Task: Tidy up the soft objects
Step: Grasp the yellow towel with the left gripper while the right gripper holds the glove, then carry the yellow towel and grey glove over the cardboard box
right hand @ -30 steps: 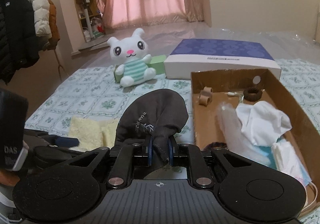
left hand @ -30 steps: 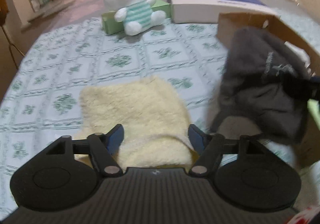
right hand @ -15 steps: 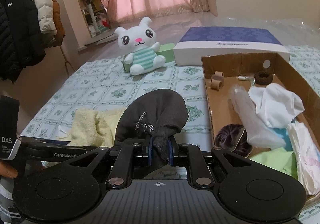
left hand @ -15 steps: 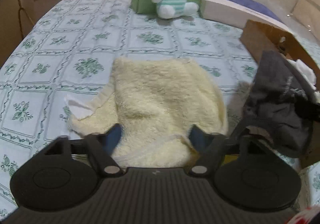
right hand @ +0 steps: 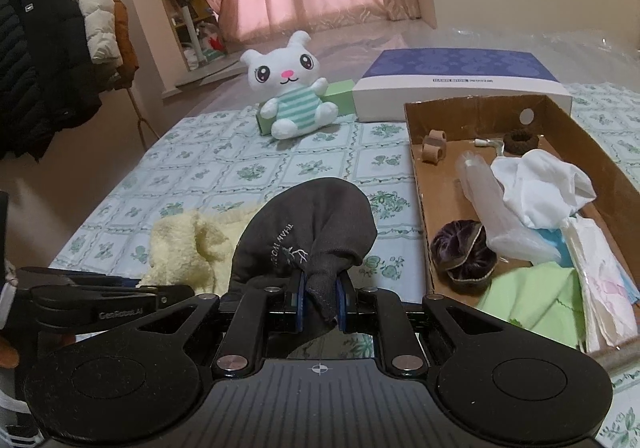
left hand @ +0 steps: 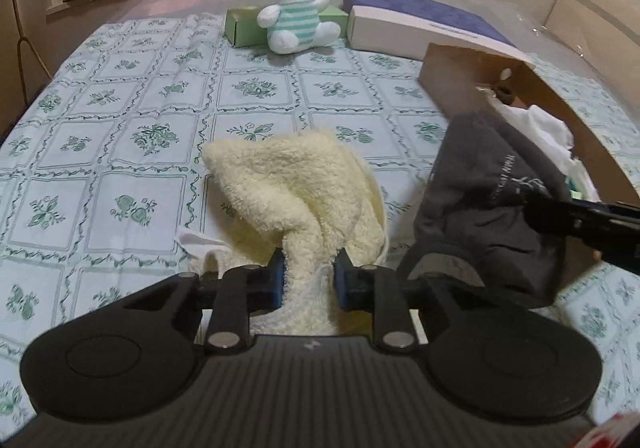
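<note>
A fluffy cream towel (left hand: 292, 192) lies bunched on the green-patterned tablecloth (left hand: 120, 120). My left gripper (left hand: 309, 280) is closing on its near edge; the blue pads press the fabric, which rises in a fold. The same cream towel (right hand: 188, 248) shows in the right wrist view, with the left gripper (right hand: 164, 294) beside it. My right gripper (right hand: 319, 298) is shut on a dark grey cloth (right hand: 308, 232), held above the table just left of the cardboard box (right hand: 416, 152). In the left wrist view that grey cloth (left hand: 492, 208) hangs in front of the box (left hand: 452, 84).
The box holds a white cloth (right hand: 540, 188), a purple scrunchie (right hand: 464, 248), a green cloth (right hand: 532, 300), tissues and small items. A white plush bunny (right hand: 292, 88) sits against a green carton at the back, next to a purple-and-white flat box (right hand: 460, 80). Coats hang at far left.
The left jaws have gone from wide open around the towel to pinching its near edge, and the towel has bunched up. The right gripper with the grey cloth has shifted slightly towards the box.
</note>
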